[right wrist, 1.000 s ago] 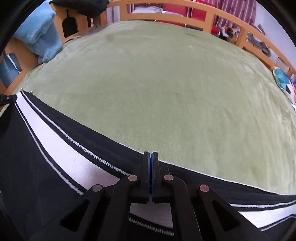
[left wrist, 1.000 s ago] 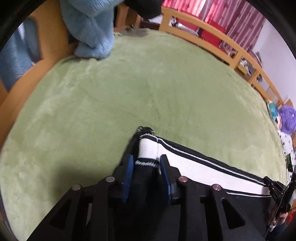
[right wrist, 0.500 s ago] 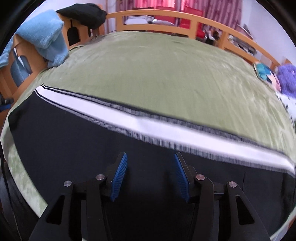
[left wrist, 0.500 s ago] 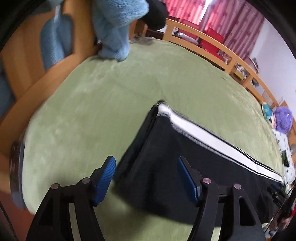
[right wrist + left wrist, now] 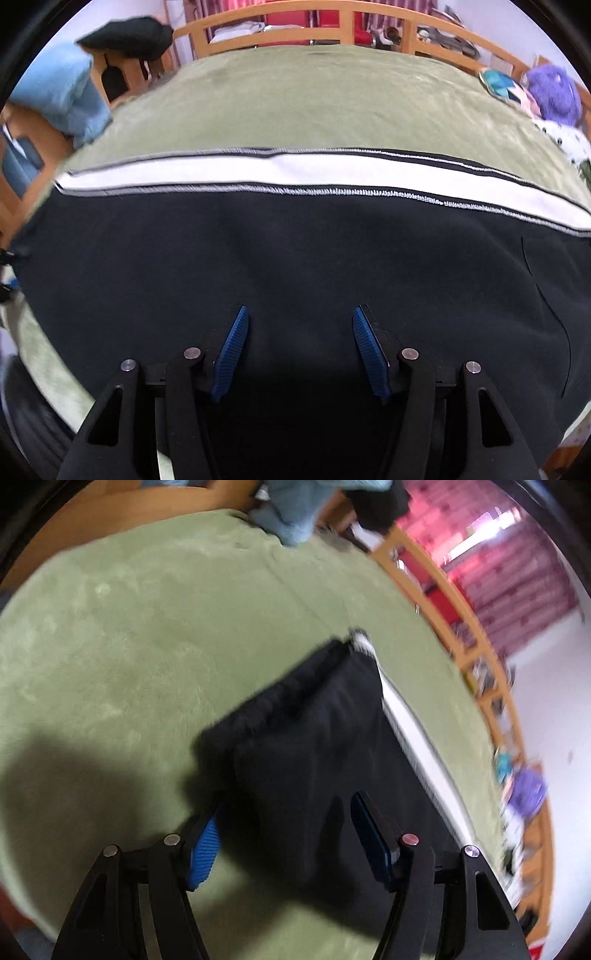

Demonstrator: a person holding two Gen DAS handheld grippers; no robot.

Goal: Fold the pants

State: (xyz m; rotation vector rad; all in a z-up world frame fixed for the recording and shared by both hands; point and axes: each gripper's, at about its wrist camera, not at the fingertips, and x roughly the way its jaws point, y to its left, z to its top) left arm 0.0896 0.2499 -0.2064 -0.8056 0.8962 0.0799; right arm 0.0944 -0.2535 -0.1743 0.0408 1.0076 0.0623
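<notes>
Black pants (image 5: 295,251) with a white side stripe (image 5: 295,170) lie flat along the green bed cover (image 5: 314,92). My right gripper (image 5: 300,312) hovers over the black cloth, jaws opening, blue pads clear of the fabric. In the left wrist view the cuff end of the pants (image 5: 314,738) lies folded double, its stripe (image 5: 406,731) running away to the right. My left gripper (image 5: 288,805) straddles the near corner of that end. Its jaws are closing with black cloth between them, and the pads do not press on it.
A light blue blanket (image 5: 62,99) and a black garment (image 5: 129,37) hang on the wooden frame at the far left. A wooden rail (image 5: 277,22) runs along the far side. A purple plush (image 5: 554,92) and cushions sit far right. The bed's edge is close at lower left.
Both grippers let go of the striped edge and opened. They drew back across the pants toward the near side; the left one rolled and sank over the cuff end.
</notes>
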